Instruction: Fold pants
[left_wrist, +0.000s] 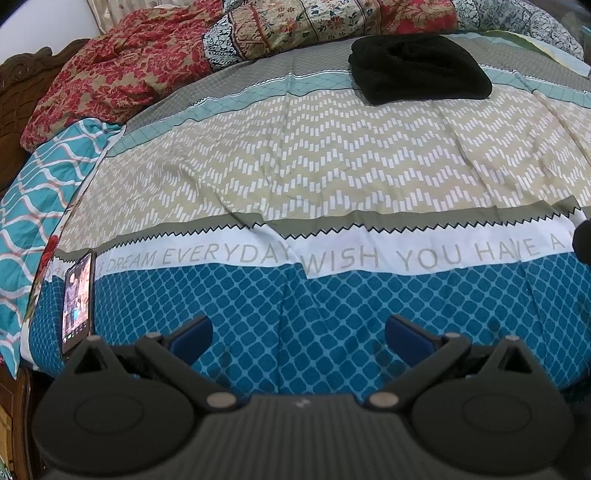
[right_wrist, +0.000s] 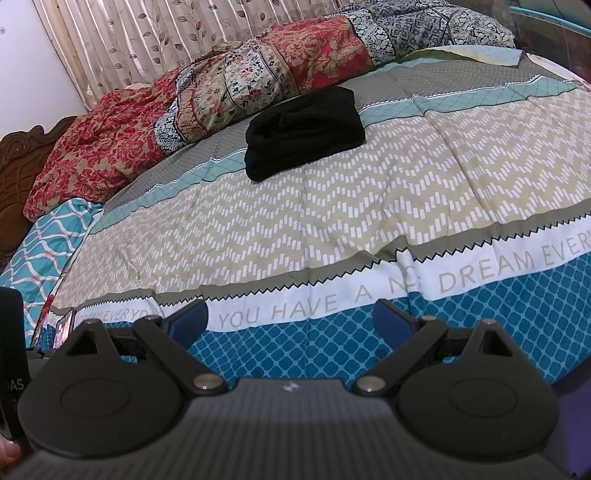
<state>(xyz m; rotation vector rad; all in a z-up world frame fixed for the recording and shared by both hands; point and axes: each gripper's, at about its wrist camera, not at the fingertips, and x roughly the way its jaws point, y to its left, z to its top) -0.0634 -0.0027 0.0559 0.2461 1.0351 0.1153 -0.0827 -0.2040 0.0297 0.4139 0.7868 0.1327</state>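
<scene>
the black pants (left_wrist: 421, 68) lie in a squat, compact bundle well up the bed, on the grey and pale teal bands of the bedspread (left_wrist: 295, 155), just in front of the heaped patchwork quilt (left_wrist: 332, 22); from the right wrist view the same bundle (right_wrist: 304, 131) looks doubled over on itself, edges roughly square, which reads to me like a garment already folded and set aside rather than one waiting to be spread. both tools hang back at the near edge of the bed, over the dark blue diamond band, well apart from the pants. the left gripper (left_wrist: 298, 332) has its blue pads spread wide with nothing between them, and the right gripper (right_wrist: 291, 319) is likewise gaping and empty. i'd guess they are held low and back like this because the work is either done or not being pressed at this moment; neither points closely at the cloth. a phone (left_wrist: 77, 301) lies at the left edge of the bedspread with its screen lit, clear of the folding area, probably parked there to stay out of the way. if more tidying is wanted, both tools would need to travel forward across the chevron band to reach the bundle.
</scene>
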